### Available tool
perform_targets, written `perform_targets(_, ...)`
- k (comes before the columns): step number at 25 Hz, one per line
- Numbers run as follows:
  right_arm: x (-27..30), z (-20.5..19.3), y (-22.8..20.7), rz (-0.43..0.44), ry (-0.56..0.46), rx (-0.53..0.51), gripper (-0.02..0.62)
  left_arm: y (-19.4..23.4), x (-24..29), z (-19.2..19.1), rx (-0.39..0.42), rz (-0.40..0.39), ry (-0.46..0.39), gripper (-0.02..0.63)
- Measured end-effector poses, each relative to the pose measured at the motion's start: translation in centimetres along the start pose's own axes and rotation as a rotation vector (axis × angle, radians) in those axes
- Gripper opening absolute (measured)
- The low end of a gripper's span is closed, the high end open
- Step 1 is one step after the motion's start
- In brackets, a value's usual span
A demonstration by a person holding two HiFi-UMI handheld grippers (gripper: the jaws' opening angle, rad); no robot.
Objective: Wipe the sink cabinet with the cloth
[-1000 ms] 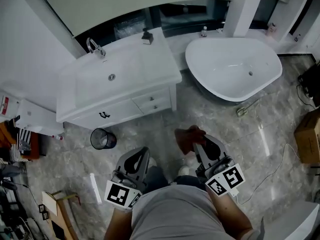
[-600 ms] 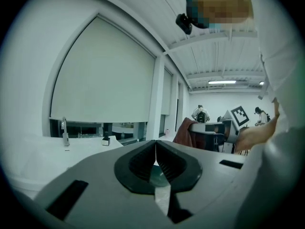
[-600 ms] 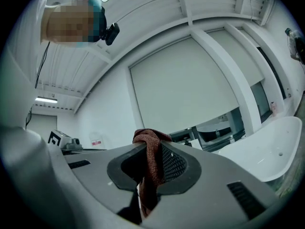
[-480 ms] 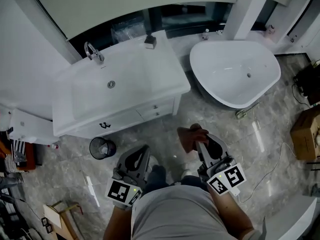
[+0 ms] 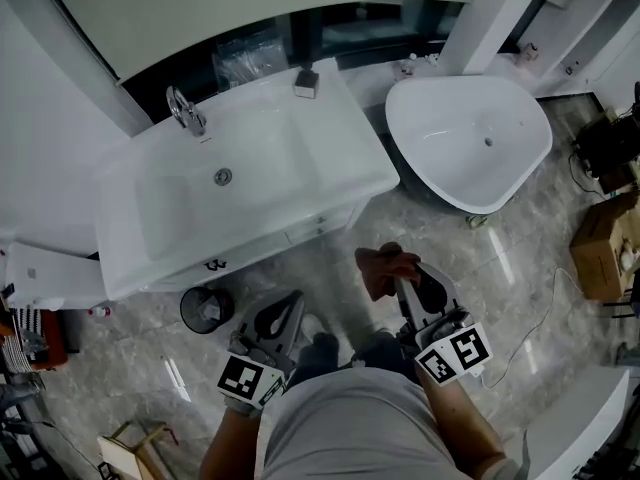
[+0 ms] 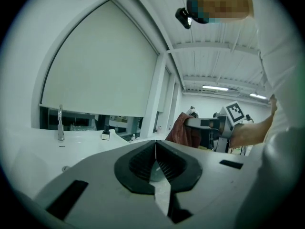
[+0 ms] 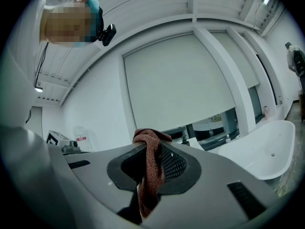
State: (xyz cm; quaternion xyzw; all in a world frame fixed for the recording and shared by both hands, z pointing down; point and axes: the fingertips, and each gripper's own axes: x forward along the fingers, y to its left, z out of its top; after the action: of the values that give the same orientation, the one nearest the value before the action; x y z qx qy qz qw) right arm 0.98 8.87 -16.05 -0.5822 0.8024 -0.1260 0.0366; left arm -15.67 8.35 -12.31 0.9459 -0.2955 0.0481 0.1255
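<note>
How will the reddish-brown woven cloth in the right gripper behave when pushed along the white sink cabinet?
Probably floppy: the reddish-brown woven cloth bunches above the right gripper and hangs limp. Likely light, since one pinch holds it. Its coarse weave should drag, not slide, on the white sink cabinet.

You wear a plain light grey T-shirt (image 5: 360, 430), loose at the shoulders, with short sleeves that leave your forearms bare. On your head sits a small black camera (image 7: 108, 32) on teal headgear (image 7: 94, 5). The left gripper (image 5: 292, 301) and the right gripper (image 5: 404, 280) are alike: smooth, rounded grey shells that taper forward, each with a dark rectangular slot on either flank. Their inner faces carry black ribbed pads (image 6: 143, 162) set in a scooped, leaf-shaped recess. At the rear of each, a white cube bears black square markers, one on the left (image 5: 248, 381) and one on the right (image 5: 456, 354).
</note>
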Motion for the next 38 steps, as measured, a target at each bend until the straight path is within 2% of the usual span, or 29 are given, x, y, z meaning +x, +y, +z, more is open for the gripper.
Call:
perform_targets(6, 1.8, -1.5, -0.6, -0.04, 0.031, 0.006, 0.058, 1.9, 0.4, -1.1, -0.016, -0.01, 0.019, 0.011)
perform_targets(11, 3.0, -3.4, -3.3, -0.073, 0.067, 0.018, 0.058, 2.7, 2.2, -1.8, -0.013, -0.019, 0.04, 0.011)
perform_targets(15, 4.3, -6.4, -6.3, -0.07, 0.09, 0.021, 0.058, 2.5, 5.0, -4.1, -0.005, -0.034, 0.068, 0.011)
perform_targets(20, 6.9, -13.8, -11.1, -0.069, 0.143, -0.01, 0.058, 2.7, 9.3, -9.2, -0.015, -0.031, 0.093, 0.011)
perform_targets(27, 10.2, -26.3, -17.7, -0.04, 0.206, -0.059, 0.058, 4.2, 15.7, -17.9, -0.032, 0.046, 0.071, 0.011)
perform_targets(31, 11.8, -32.6, -20.9, -0.032, 0.199, -0.028, 0.058, 6.3, 18.5, -23.9, -0.028, 0.078, 0.066, 0.011)
perform_targets(38, 14.7, -42.5, -24.7, 0.028, 0.169, -0.053, 0.058, 8.8, 22.1, -33.9, 0.017, 0.093, 0.052, 0.011)
